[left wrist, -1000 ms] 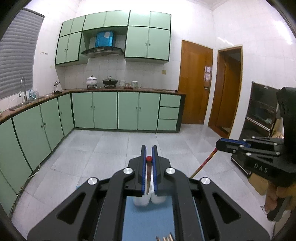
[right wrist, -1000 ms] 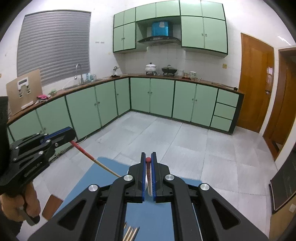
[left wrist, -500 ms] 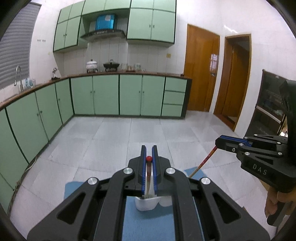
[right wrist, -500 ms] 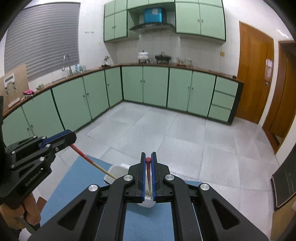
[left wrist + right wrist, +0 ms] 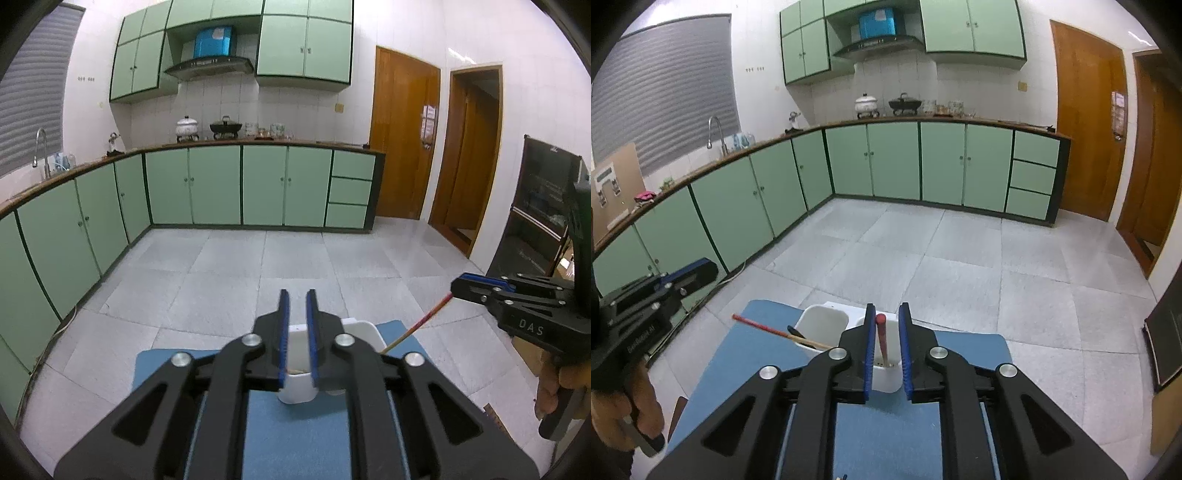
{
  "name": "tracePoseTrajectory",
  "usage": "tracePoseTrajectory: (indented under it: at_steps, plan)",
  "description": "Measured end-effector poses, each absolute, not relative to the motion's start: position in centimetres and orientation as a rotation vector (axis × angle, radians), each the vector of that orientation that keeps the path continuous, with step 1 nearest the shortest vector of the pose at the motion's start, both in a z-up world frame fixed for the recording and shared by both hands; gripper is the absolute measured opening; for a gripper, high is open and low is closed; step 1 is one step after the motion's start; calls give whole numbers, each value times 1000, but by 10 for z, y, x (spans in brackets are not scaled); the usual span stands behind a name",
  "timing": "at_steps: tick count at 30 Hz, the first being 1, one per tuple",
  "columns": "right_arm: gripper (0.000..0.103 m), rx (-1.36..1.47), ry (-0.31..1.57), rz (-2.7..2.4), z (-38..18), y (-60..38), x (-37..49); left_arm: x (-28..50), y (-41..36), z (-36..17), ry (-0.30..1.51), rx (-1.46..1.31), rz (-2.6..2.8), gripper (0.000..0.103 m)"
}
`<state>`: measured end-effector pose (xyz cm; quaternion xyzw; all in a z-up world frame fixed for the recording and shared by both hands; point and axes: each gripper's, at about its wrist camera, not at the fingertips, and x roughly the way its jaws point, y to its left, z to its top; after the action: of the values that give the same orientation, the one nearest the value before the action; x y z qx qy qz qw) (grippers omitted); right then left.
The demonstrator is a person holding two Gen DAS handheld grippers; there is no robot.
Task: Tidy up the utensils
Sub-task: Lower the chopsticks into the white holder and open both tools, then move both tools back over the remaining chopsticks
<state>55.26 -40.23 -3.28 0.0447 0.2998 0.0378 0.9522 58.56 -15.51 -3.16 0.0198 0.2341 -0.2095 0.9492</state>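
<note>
- Closest to me, the right gripper [image 5: 887,309] has its blue-padded jaws parted wide and isn't clamping anything.
- A red-topped wooden chopstick [image 5: 882,339] stands between those jaws, close to the left pad. I can't tell whether it touches the pad. Its bottom end sits in the right compartment of the white plastic two-pocket utensil holder [image 5: 822,309].
- The left gripper [image 5: 297,295] is also open with nothing in it. It hangs over the near end of the same holder, and only the white pocket shows in the gap between its jaws.
- The left compartment holds a second red-and-wood chopstick [image 5: 768,326]. It leans far out to the left, with its red end well apart from the left gripper.
- A dark utensil end [image 5: 793,329] pokes up in that same pocket, but it's too small to say what it is.
- The holder sits near the far edge of a blue rectangular mat [image 5: 738,354].
- Past the mat it's all pale grey floor tiles [image 5: 960,258].
- At the back, mint-green cabinets [image 5: 894,162] run under a brown counter. A white lidded pot [image 5: 866,103] and a black pot [image 5: 905,103] sit on it, side by side.
- A brown wooden door [image 5: 1086,122] is off to the right.
</note>
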Motion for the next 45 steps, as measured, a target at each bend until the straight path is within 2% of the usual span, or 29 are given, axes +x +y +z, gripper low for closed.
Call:
tracePoseTrajectory:
  at_steps: [2, 7, 9, 12, 19, 25, 31, 43, 45]
  plan:
    - [21, 91, 586, 78, -27, -402, 535, 572, -149, -24, 453, 52, -419, 21]
    - [26, 88, 531, 93, -21, -404, 475, 519, -125, -17, 409, 73, -418, 24]
    - [33, 74, 517, 90, -27, -401, 450, 497, -115, -22, 406, 65, -425, 27]
    - [34, 44, 516, 87, -47, -397, 410, 458, -101, -41, 415, 67, -430, 27]
    - [34, 25, 576, 80, -148, -366, 298, 365, -69, -121, 486, 45, -406, 28]
    - [34, 61, 701, 104, -237, -324, 239, 302, -58, -191, 570, 37, -381, 28]
    - [34, 35, 762, 142, -272, -291, 225, 278, -58, -234, 661, 19, -387, 28]
    - [33, 33, 757, 137, -280, -288, 244, 274, -84, -274, 772, 62, -457, 28]
    - [31, 33, 753, 135, -280, -289, 247, 273, -93, -278, 776, 84, -470, 28]
